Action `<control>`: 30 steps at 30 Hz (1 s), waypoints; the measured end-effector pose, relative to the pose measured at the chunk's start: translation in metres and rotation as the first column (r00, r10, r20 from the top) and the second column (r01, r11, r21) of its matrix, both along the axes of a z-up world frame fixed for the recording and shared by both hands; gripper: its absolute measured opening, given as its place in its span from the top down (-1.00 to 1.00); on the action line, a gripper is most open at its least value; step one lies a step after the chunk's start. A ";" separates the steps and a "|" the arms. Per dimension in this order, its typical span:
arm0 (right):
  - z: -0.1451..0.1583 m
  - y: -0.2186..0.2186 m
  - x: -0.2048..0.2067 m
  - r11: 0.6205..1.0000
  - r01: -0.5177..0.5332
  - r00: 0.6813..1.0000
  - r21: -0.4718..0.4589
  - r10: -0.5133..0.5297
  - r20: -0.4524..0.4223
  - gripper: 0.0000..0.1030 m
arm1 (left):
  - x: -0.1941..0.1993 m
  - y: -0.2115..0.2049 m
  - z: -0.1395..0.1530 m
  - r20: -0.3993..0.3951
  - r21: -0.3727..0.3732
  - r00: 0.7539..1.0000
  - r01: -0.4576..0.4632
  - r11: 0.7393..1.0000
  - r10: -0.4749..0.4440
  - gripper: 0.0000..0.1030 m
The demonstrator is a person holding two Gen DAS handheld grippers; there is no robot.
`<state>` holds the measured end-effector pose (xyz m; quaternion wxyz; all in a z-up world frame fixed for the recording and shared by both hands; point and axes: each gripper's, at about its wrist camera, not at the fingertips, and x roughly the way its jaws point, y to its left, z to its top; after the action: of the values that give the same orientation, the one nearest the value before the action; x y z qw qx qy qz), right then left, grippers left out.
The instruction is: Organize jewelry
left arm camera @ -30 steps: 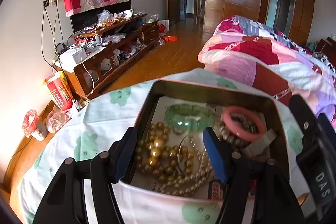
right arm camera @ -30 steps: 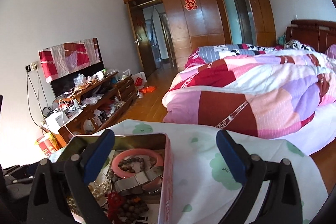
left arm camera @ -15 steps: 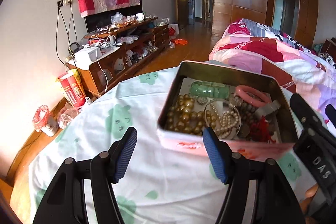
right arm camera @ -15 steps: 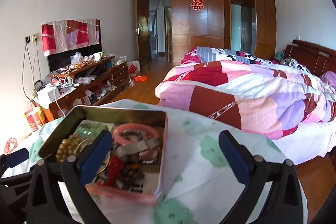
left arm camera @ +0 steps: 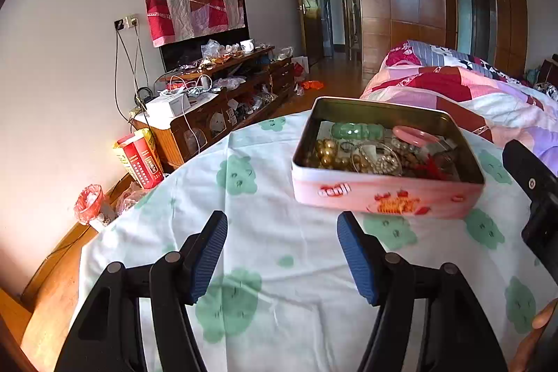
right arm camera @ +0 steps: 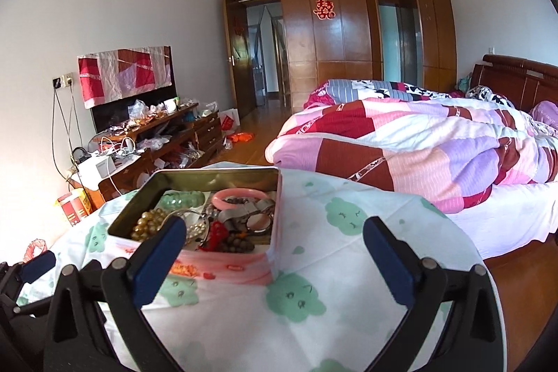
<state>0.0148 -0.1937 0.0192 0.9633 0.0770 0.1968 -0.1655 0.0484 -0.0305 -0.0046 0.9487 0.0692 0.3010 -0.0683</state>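
At the bottom of each wrist view, the claws come first:
Left gripper: jaws spread wide, nothing between the blue pads, bare cloth under them; it sits in the lower middle of the left wrist frame.
Right gripper: jaws also wide apart and empty, lower middle of the right wrist frame; its left pad overlaps the near corner of the tin in the picture, though contact cannot be told.
Tin: open, pink-sided, rectangular, standing on the cloth beyond the left gripper, right of centre in that frame; in the right wrist view it lies left of centre.
Jewelry in the tin: green bead bracelet at the far side, pink bangle to its right, gold beads at the left, pearl strand in the middle, red tassel near the right.
Tablecloth: white with green cloud shapes, wrinkled, covering the table.
Bed: pink, red and purple quilt, right half of the frame.
Cabinet: low, wooden, cluttered, along the left wall.
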 end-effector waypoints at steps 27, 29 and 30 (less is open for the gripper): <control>0.014 0.032 -0.075 0.992 0.033 0.975 -0.126 -0.005 0.222 -1.00 | -0.062 0.021 0.017 0.181 -0.088 0.982 -0.035 0.996 0.050 -0.39; 0.015 0.034 -0.076 0.990 0.031 0.973 -0.135 0.001 0.229 -1.00 | -0.062 0.021 0.016 0.172 -0.091 0.984 -0.033 0.995 0.048 -0.40; 0.015 0.035 -0.076 0.990 0.030 0.973 -0.137 0.002 0.231 -1.00 | -0.061 0.022 0.016 0.167 -0.092 0.985 -0.032 0.995 0.047 -0.41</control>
<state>-0.0613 -0.1590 0.0342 0.9815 0.0297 0.0709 -0.1755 -0.0127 -0.0088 0.0113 0.9740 0.0264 0.2177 -0.0566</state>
